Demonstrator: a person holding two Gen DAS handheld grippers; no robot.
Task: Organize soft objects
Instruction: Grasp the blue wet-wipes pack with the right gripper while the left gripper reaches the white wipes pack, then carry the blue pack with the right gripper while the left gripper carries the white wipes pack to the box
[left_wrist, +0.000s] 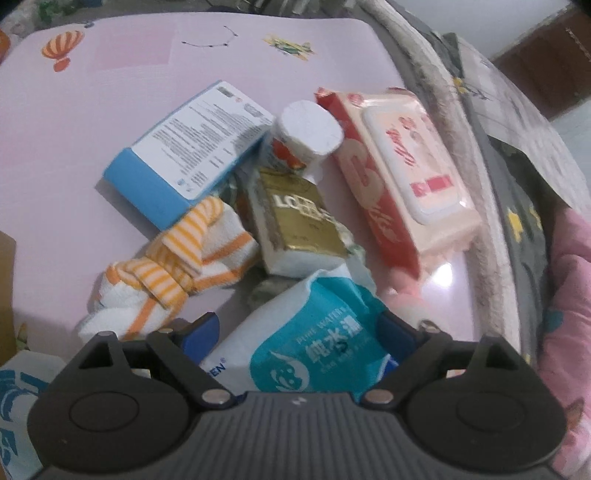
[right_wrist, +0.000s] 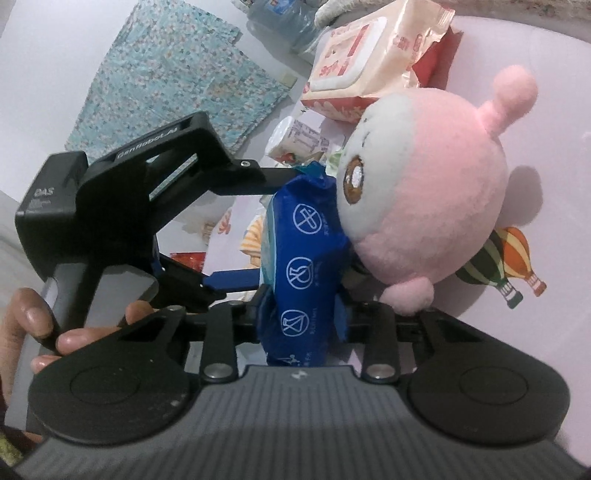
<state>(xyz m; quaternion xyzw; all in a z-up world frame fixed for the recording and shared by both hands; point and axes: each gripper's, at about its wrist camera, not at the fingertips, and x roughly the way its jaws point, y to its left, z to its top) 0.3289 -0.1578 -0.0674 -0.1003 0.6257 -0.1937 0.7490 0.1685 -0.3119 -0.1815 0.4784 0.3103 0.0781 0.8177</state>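
Clamping on the blue wipes pack (right_wrist: 303, 258) with the right gripper (right_wrist: 301, 314), pads pressing in on both flat sides and pinching the wrapper narrow at the middle. Straddling the same pack crosswise with the left gripper (left_wrist: 299, 325), jaws standing wide apart, a thin strip of pink table (left_wrist: 110, 110) showing between one blue pad and the pack's white edge, so not squeezing there. Holding the pack on edge just above the table, its teal-and-white printed face turned to the left wrist camera and its dark blue back with round warning symbols turned to the right wrist camera. Leaning against the pack's far side, a pink and white plush toy (right_wrist: 424, 192), touching the wrapper. Lying just beyond the pack in the left wrist view, a gold-labelled packet (left_wrist: 295, 218), with an orange-striped cloth (left_wrist: 177, 266) bunched beside it, a blue box (left_wrist: 184, 155) behind the cloth, a white-capped bottle (left_wrist: 306, 125) tipped over next to the box, and a pink-and-red wipes pack (left_wrist: 402, 166) near the table's edge. Gripping the left gripper's handle at the lower left of the right wrist view, a person's hand (right_wrist: 37, 325). Showing on the table past the plush, a hot-air balloon sticker (right_wrist: 506, 258).
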